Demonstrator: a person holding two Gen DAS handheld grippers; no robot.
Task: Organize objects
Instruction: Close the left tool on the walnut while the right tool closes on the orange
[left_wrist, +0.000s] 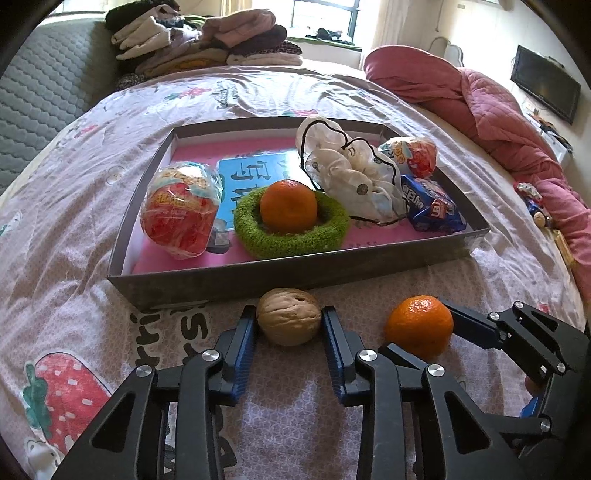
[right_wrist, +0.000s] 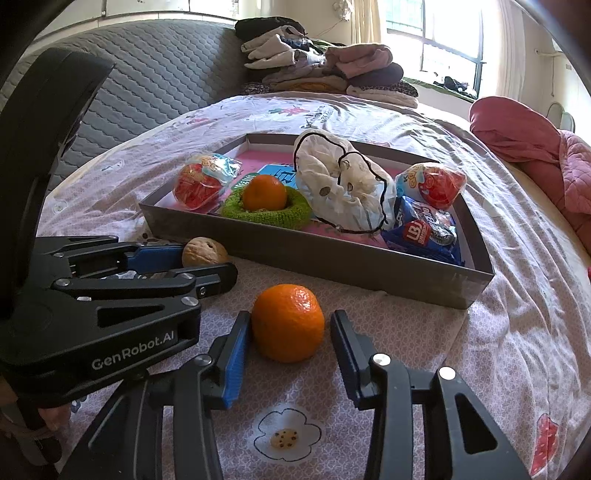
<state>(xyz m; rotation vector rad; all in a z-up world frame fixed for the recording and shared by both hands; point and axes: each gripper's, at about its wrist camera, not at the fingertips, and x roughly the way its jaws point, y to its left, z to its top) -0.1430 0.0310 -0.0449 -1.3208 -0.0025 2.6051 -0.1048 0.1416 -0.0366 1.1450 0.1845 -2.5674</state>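
— Left wrist view first: where's your left tool?

— My left gripper (left_wrist: 289, 321) lies low and nearly level over the flower-print pink bedsheet (left_wrist: 74, 266), pointing at the shallow grey cardboard tray (left_wrist: 229, 275). Its blue-padded fingers (left_wrist: 245, 339) sit either side of a round tan walnut (left_wrist: 289, 320), which rests on the sheet just in front of the tray's near wall. The pads look to be touching the shell on both sides, or very nearly; I can't tell whether it is firmly pinched.

— And the right one?

— My right gripper (right_wrist: 290, 330) comes in low from the tray's near side too, angled toward my left gripper. Its jaws stand open around a loose orange mandarin (right_wrist: 287, 322) on the sheet, beside the walnut and in front of the tray. The left pad touches the peel; the right finger stands a little clear.

— What's inside the tray?

— A second mandarin (left_wrist: 288, 206) nested in a fuzzy green ring (left_wrist: 291, 236), two red plastic-wrapped snacks (left_wrist: 181, 218), a crumpled white bag with a black cord (left_wrist: 351, 173) and a blue biscuit packet (left_wrist: 432, 206).
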